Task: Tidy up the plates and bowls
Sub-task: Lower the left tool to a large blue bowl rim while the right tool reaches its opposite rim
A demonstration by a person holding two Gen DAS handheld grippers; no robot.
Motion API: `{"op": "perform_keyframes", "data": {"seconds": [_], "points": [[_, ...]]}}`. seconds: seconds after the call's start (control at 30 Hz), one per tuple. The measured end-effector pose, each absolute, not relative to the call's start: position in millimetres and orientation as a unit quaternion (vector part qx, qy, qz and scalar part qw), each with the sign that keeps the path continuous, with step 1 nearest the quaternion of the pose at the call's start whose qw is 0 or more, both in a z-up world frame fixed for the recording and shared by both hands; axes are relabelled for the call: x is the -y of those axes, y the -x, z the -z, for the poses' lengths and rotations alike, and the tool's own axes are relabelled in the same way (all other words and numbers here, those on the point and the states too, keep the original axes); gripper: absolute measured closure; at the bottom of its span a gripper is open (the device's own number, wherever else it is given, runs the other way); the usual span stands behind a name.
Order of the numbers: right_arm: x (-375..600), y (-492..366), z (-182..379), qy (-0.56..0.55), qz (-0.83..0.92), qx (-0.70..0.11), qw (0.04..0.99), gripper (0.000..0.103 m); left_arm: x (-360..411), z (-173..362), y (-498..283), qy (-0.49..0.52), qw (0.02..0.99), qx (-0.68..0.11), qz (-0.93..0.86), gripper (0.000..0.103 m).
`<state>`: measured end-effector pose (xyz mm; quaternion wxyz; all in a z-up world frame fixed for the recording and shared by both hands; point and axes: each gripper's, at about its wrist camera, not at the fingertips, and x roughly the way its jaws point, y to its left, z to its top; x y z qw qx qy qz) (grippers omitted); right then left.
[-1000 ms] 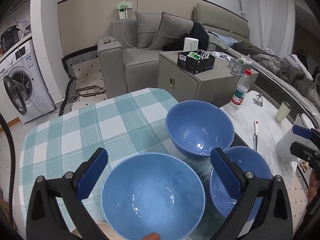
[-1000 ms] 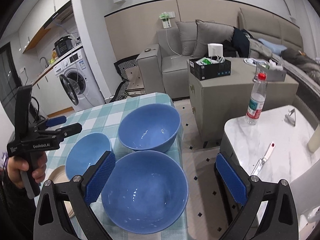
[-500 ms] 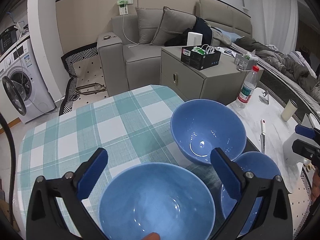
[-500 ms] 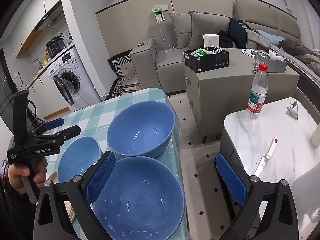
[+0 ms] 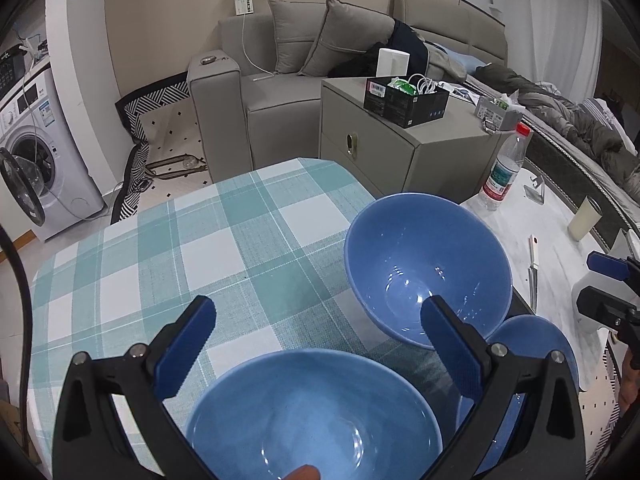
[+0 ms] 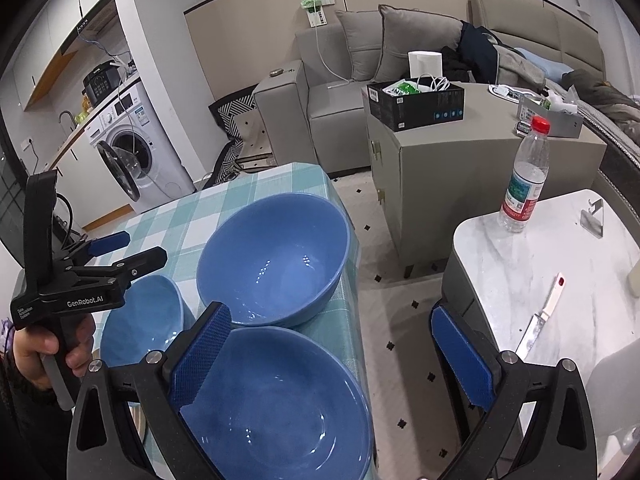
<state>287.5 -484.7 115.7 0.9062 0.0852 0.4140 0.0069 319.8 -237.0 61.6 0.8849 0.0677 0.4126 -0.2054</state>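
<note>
Three blue bowls stand on the checked tablecloth point(image 5: 168, 264). In the left wrist view my left gripper point(image 5: 316, 340) is open above the near bowl point(image 5: 312, 416); the far bowl point(image 5: 428, 268) is ahead to the right and a third bowl point(image 5: 532, 340) sits by the right edge. In the right wrist view my right gripper point(image 6: 332, 352) is open, its left finger over the near bowl point(image 6: 276, 404). The far bowl point(image 6: 276, 256) is ahead, the left bowl point(image 6: 140, 316) beside it. The left gripper point(image 6: 116, 252) shows at the left, open and empty.
A marble side table point(image 6: 560, 280) at the right holds a water bottle point(image 6: 524, 176) and a knife point(image 6: 540, 320). A grey cabinet point(image 5: 404, 144), a sofa point(image 5: 256, 92) and a washing machine point(image 5: 36, 160) stand beyond the table. A plate rim point(image 6: 138, 424) peeks under the right gripper.
Both grippers have moved forward and down toward the bowls, which now sit nearer and lower in both views. The bowls have not moved on the cloth. Both grippers stay open.
</note>
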Motion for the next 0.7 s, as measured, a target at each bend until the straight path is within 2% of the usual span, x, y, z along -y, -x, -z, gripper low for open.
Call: {"op": "perform_keyframes", "data": {"seconds": [0.7], "points": [[499.3, -336.6, -80.5, -0.096, 0.013, -0.453, 0.886, 0.001, 252.5, -27.7, -356.5, -0.07, 0.867, -0.451, 0.2, 0.0]]}}
